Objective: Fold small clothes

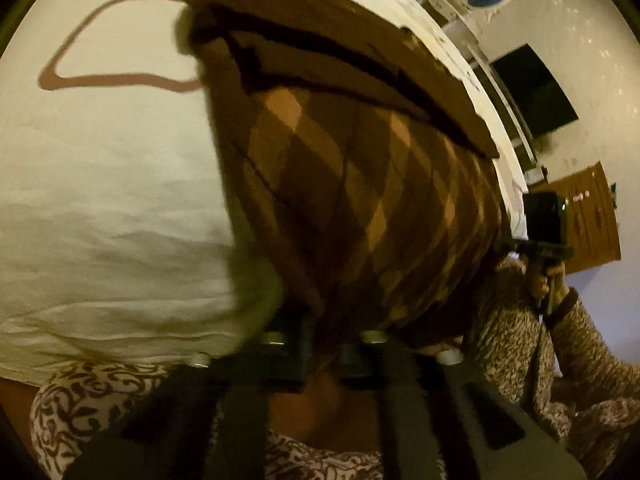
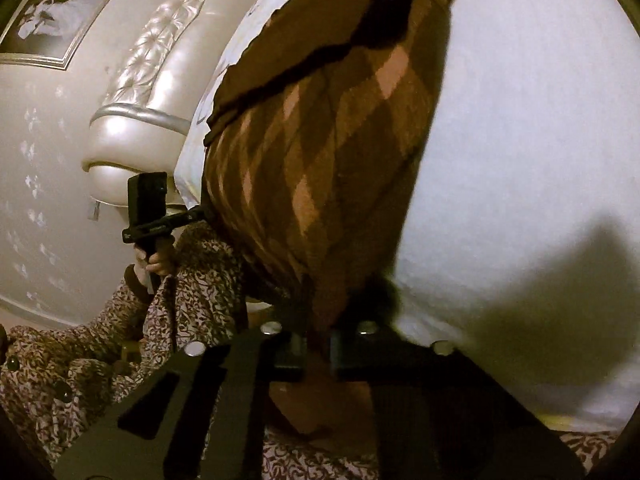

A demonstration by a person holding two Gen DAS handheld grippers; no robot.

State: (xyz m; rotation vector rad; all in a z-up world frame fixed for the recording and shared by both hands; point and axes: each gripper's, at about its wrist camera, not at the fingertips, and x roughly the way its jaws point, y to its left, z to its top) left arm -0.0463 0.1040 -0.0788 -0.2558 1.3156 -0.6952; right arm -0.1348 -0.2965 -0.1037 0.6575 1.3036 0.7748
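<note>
Left gripper [image 1: 322,350]: black, two-fingered, seen at 6 o'clock in its own wrist view; jaws closed tight on the near edge of the brown argyle garment [image 1: 352,184], cloth pinched between the pads

Right gripper [image 2: 316,346]: same make, at 6 o'clock in its own wrist view; jaws likewise clamped on the garment's near edge, fabric bunched in the gap. Also visible in the left wrist view at 3 o'clock, held by the right hand [image 1: 550,280], just beside the garment's right edge

Brown argyle garment: small knitted piece, diamond pattern in dark brown, tan and pale orange, with a plain brown band and dark trim at its far end. Runs from each gripper toward 12 o'clock, lying over the white bed sheet [image 1: 100,200], near edge lifted by both grippers

White bed sheet: pale cloth with a brown outlined shape at 10 o'clock in the left wrist view; creased at 8 o'clock

Left hand [image 2: 154,262]: at 9 o'clock in the right wrist view, gripping a black handle

Patterned sleeve [image 1: 576,344]: cream with brown scrollwork, at 4 o'clock

Headboard [image 2: 160,80]: pearly, tufted, at 10 o'clock in the right wrist view

Framed picture [image 2: 60,20]: on the wall at 11 o'clock
</note>
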